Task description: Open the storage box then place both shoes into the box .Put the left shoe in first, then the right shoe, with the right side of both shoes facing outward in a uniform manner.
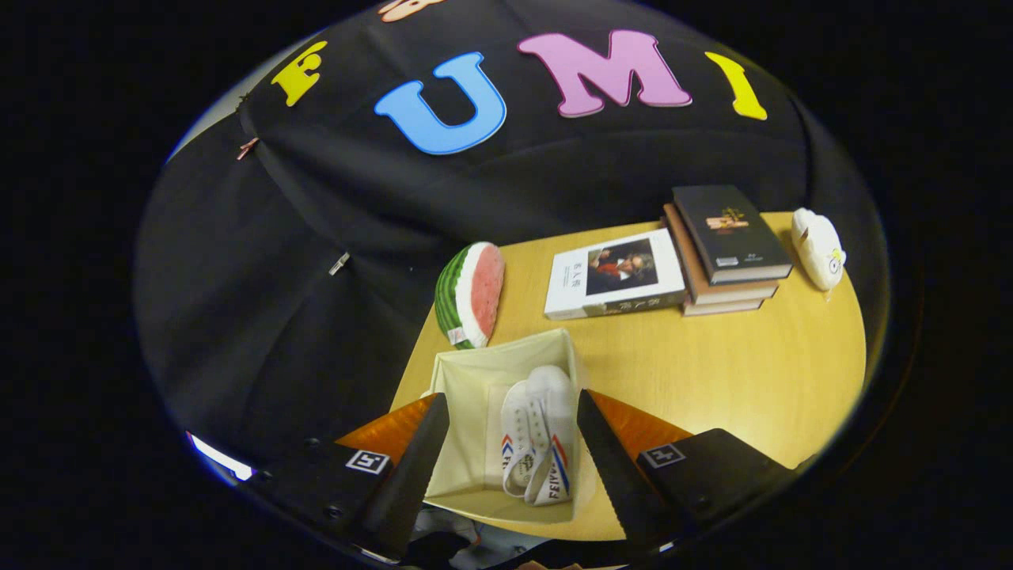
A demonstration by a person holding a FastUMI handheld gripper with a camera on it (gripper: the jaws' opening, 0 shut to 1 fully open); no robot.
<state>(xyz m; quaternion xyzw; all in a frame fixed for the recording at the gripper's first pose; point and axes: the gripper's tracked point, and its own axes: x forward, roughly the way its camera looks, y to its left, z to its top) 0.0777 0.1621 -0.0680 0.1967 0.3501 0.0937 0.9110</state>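
Storage box (pixel 463 388) — open, cream-lined, on a wooden table (pixel 712 372). Inside, against its right wall: white shoes (pixel 538 443) with red-and-blue stripes. Gripper (pixel 513 443) — fingers spread wide above the box, pinching nothing. Beyond the box: watermelon slice (pixel 472 294). Right of that: white book (pixel 613 275), stacked books (pixel 728 249), white toy (pixel 819 248).

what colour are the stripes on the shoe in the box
Red and blue stripes on a white shoe, lying in the cream storage box; clearest in the gripper view, between the open fingers.
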